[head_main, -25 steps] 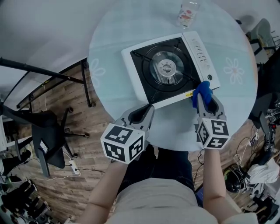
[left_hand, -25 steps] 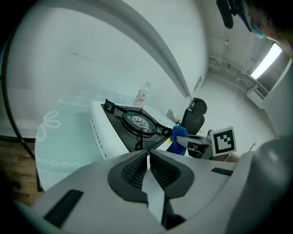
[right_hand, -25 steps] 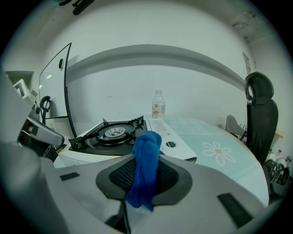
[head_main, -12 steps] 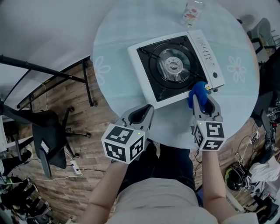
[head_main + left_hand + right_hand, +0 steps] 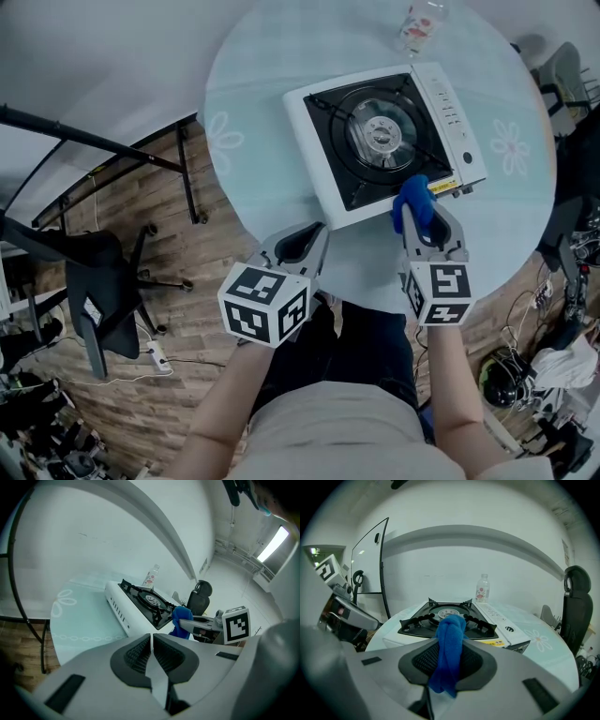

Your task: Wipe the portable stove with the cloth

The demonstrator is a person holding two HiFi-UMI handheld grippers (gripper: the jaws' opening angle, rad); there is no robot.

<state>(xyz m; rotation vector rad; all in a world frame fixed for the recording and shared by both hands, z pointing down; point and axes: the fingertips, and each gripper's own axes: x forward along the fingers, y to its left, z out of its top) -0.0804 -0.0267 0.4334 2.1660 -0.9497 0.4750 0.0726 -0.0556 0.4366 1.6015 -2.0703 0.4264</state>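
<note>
The left claw [image 5: 151,638] is held low over the near edge of the desk [image 5: 253,187]. Its jaws are drawn together on nothing, and it is kept apart from the stove, presumably so that it stays clear of the wiping. On the cubes of both claws only black square marker patterns are carried, with no words.

The right claw [image 5: 449,654] is clamped on the blue cloth [image 5: 450,625]. The cloth is bunched so that a wad juts past the jaw tips, and fabric rather than plastic is likely meant to meet the surface. In the head view the cloth is set at the near rim of the portable stove [image 5: 314,159], seemingly touching it, just beside a yellow label [image 5: 442,186] whose print cannot be read.

The stove is laid at an angle across the round desk, with its control strip to the right. The markings there are too small to read.

Beyond it a clear bottle [image 5: 417,23] is stood near the far edge. A red-patterned label is shown on it, but its wording cannot be made out.
</note>
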